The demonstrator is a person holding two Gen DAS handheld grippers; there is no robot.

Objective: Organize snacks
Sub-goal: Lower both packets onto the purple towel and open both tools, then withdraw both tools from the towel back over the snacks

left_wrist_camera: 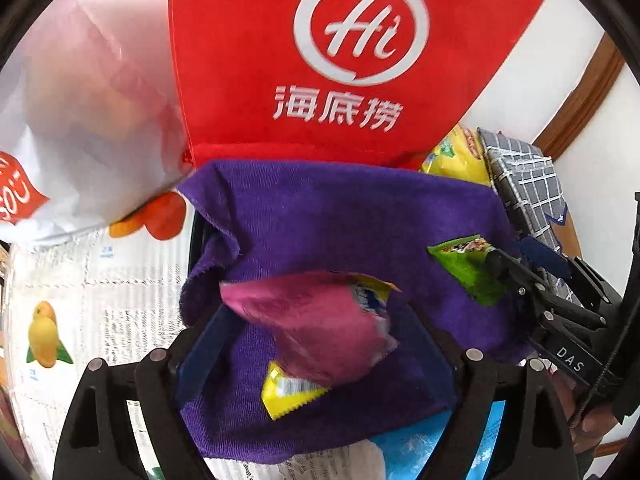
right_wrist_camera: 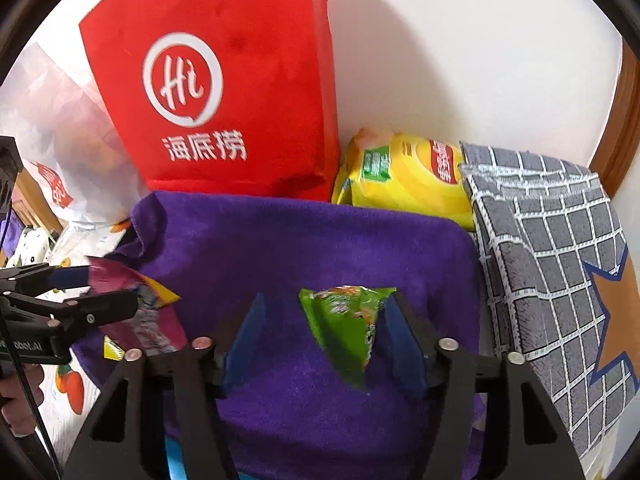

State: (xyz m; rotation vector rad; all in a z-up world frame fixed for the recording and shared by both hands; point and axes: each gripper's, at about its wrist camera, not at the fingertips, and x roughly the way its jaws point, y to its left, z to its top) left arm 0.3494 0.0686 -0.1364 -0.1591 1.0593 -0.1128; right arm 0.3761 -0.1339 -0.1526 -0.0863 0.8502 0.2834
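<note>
Left wrist: L gripper (left_wrist_camera: 320,344) wide, maroon pkt (left_wrist_camera: 316,320) | R gripper (right_wrist_camera: 324,332) wide, green pkt (right_wrist_camera: 348,320) maybe loose

- purple towel (right_wrist_camera: 304,240): matt, fuzzy terry cloth
- red bag (left_wrist_camera: 320,60): matt non-woven fabric with a flat white print
- magenta snack packet (left_wrist_camera: 320,320) and green snack packet (right_wrist_camera: 348,320): glossy crinkled foil-plastic
- yellow pack (right_wrist_camera: 408,176): shiny smooth plastic film
- grey checked cloth (right_wrist_camera: 552,248): woven, matt
- white bag (left_wrist_camera: 80,120): thin translucent plastic

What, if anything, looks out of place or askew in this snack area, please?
The purple towel is rumpled, its left corner folded over. Nothing looks spilled or torn.
</note>
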